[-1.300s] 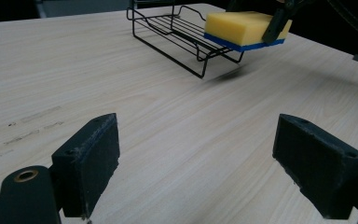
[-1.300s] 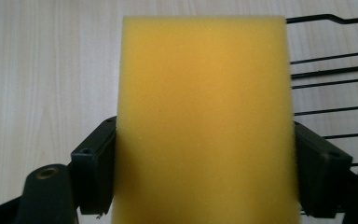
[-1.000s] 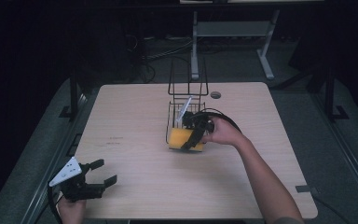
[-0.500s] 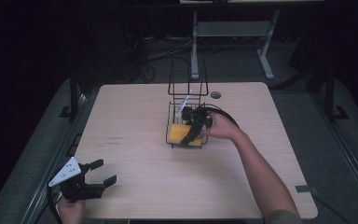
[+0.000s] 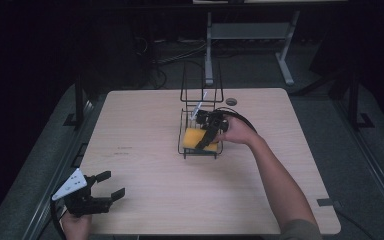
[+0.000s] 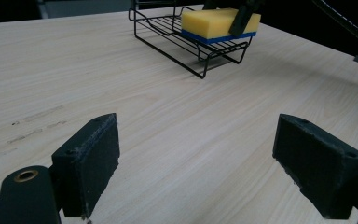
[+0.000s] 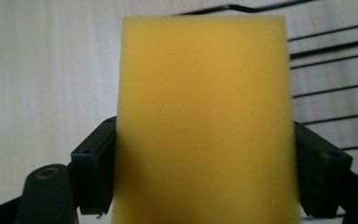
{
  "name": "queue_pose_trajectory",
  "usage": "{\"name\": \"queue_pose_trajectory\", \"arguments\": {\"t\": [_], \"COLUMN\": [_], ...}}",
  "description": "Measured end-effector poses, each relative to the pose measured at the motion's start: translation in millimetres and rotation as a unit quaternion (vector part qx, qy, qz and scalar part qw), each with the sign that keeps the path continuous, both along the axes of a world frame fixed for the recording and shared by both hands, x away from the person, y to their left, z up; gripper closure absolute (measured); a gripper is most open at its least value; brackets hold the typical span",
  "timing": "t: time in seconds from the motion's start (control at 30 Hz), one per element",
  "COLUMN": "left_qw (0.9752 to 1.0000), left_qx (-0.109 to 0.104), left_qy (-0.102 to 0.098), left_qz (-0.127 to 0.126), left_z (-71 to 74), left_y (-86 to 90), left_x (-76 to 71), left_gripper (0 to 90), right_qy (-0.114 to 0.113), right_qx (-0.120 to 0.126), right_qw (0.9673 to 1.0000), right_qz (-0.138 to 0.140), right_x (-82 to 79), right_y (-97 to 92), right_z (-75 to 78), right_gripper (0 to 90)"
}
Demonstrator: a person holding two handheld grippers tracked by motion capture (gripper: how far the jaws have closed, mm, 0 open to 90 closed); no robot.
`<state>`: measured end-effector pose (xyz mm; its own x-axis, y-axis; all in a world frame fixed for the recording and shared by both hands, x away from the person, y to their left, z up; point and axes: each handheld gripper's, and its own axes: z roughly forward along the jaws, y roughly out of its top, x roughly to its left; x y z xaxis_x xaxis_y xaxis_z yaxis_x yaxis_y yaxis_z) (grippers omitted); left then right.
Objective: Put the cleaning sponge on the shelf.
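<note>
1. The wooden table [image 5: 145,125] spreads bare on every side of the wire rack [image 5: 200,100], leaving open room to draw back toward the near edge.
2. The wire rack stands mid-table, its tall back loops behind the tray; a clean exit likely means lifting clear of the low front rail.
3. The yellow sponge [image 5: 196,137] lies in the rack's tray, clamped between the right gripper [image 5: 206,141] jaws; loosen only once it sits flat.
4. The left gripper [image 5: 102,192], well apart from the rack, gapes wide, holding nothing.
</note>
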<state>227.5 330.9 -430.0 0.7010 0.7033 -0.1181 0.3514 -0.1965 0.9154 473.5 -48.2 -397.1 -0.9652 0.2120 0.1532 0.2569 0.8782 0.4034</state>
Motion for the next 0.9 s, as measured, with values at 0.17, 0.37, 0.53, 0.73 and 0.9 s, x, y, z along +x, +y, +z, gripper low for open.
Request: {"name": "queue_pose_trajectory", "arguments": {"t": [0.17, 0.37, 0.53, 0.73, 0.9], "left_qw": [1.0000, 1.0000, 1.0000, 1.0000, 1.0000], "left_qx": [0.001, 0.001, -0.001, 0.001, 0.002], "left_qy": [0.002, 0.002, 0.001, 0.001, 0.003], "left_qz": [-0.001, -0.002, -0.002, -0.004, -0.002], "left_z": [-0.2, -0.1, 0.0, 0.3, 0.0], "left_y": [-1.4, -0.3, -0.1, -2.3, -0.8], "left_x": [1.0, 1.1, 0.8, 0.4, -0.9], "left_gripper": [14.1, 14.0, 14.0, 14.1, 14.0], "right_qy": [0.002, 0.002, 0.004, 0.003, -0.001], "right_qx": [0.013, 0.010, 0.001, 0.006, 0.006], "right_qw": [0.9999, 0.9999, 1.0000, 1.0000, 1.0000], "right_qz": [-0.003, -0.001, -0.008, -0.002, -0.001], "right_x": [7.0, 15.0, 17.4, 17.4, 17.4], "right_y": [-2.9, 3.3, 4.3, 6.6, 7.0], "right_z": [-1.0, -2.1, -9.9, -11.0, -11.7], "right_gripper": [21.4, 21.3, 21.1, 21.0, 19.9]}}
